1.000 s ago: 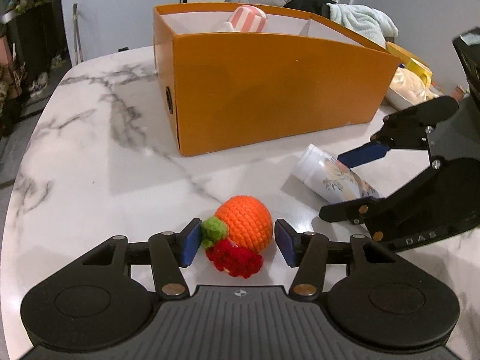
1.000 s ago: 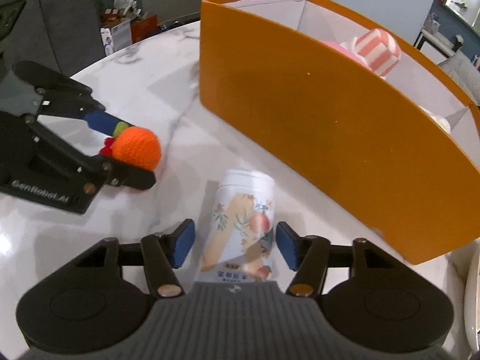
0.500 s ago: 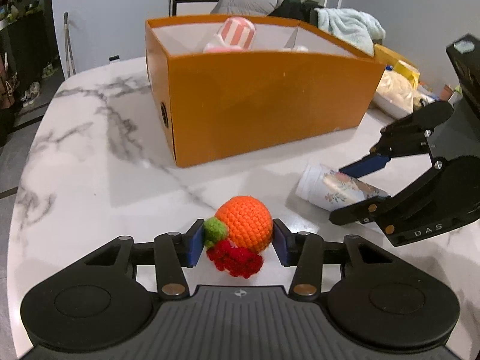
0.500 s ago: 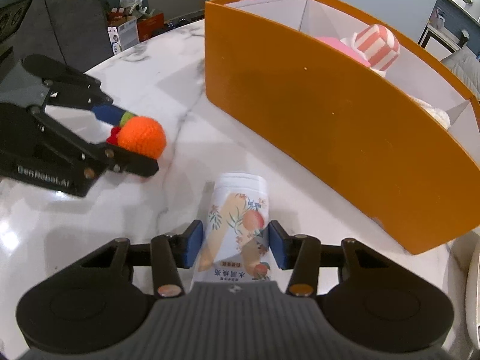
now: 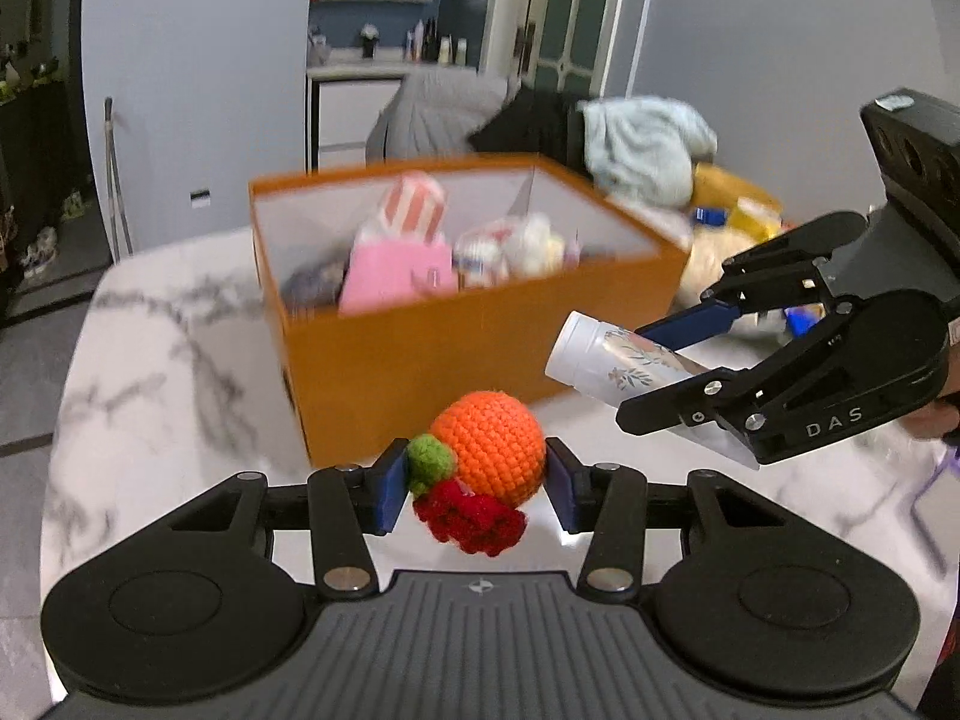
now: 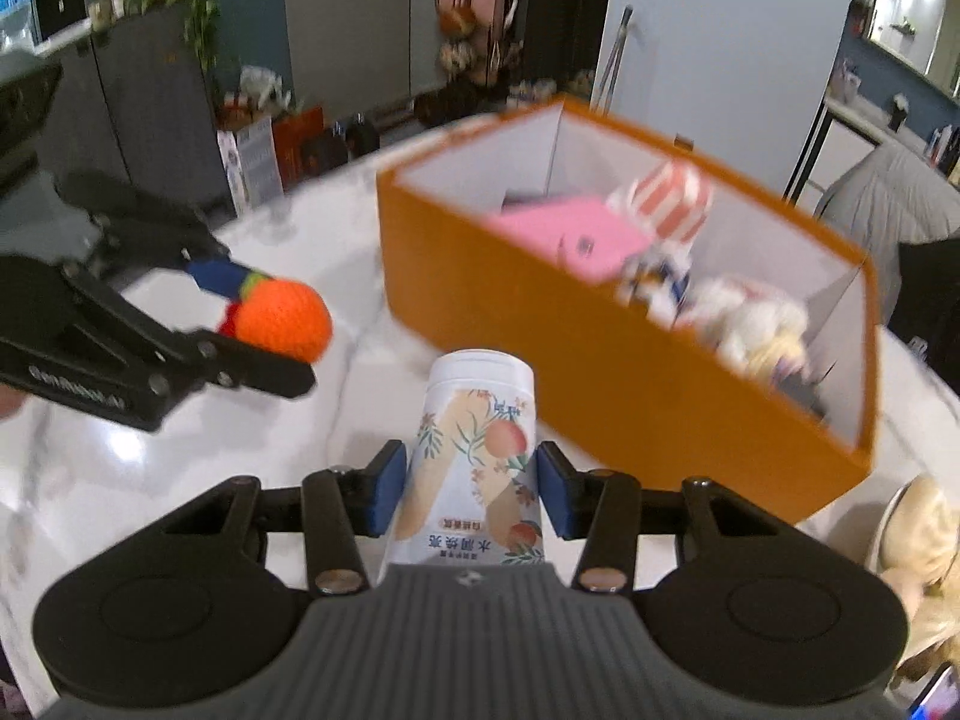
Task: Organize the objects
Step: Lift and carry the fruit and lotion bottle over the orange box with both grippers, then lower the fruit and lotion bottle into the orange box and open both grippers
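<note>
Above a white marbled counter (image 5: pixel 150 360), two claws each carry something. The left claw (image 5: pixel 477 483) is clenched on a crocheted orange toy (image 5: pixel 489 447) with green and red tufts. Beside it, the right claw (image 6: pixel 462 489) grips a white floral bottle (image 6: pixel 474 450) by its sides. Beyond both stands an open orange box (image 5: pixel 456 354), already holding a pink pouch (image 5: pixel 396 270) and soft items. Both objects appear lifted, mid-carry; next, each needs moving over the box's rim and releasing inside.
</note>
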